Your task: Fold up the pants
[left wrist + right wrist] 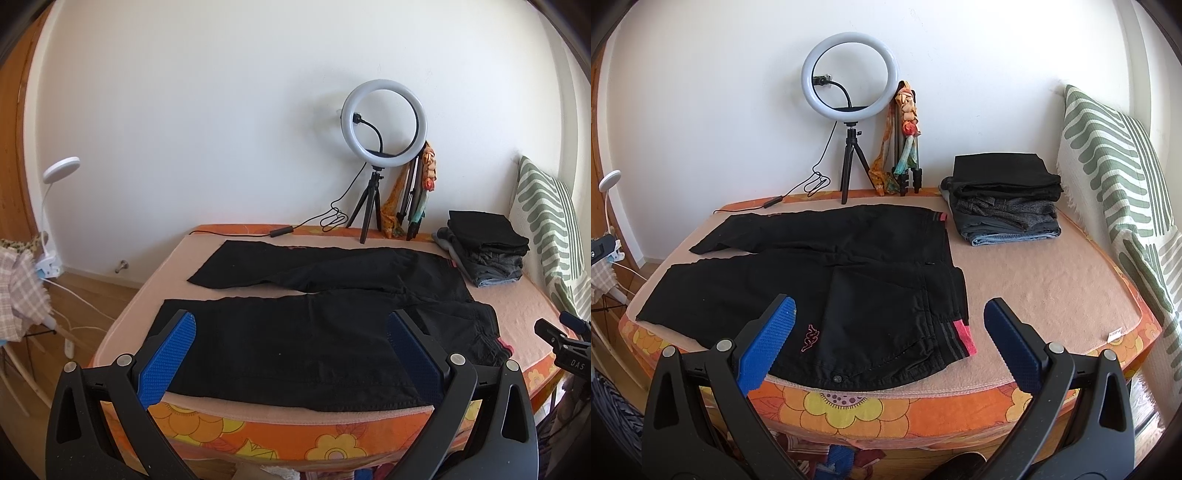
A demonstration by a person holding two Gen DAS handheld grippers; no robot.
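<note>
Pants [827,280] lie flat and unfolded across frame centre, legs pointing left, waistband right. Left gripper [291,343] and right gripper [889,325] hover at the near edge, jaws wide open, holding nothing. Folding looks unstarted; next, probably pinch the near leg's edge.

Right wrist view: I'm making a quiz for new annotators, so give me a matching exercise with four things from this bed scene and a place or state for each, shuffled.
Things:
1. black pants
2. stack of folded clothes
3. ring light
4. striped pillow

Places or states:
A. stands on a small tripod at the wall
B. leans upright along the right side of the bed
C. spread flat, legs apart, waistband to the right
D. piled at the far right of the bed

Pairs: 1-C, 2-D, 3-A, 4-B
</note>
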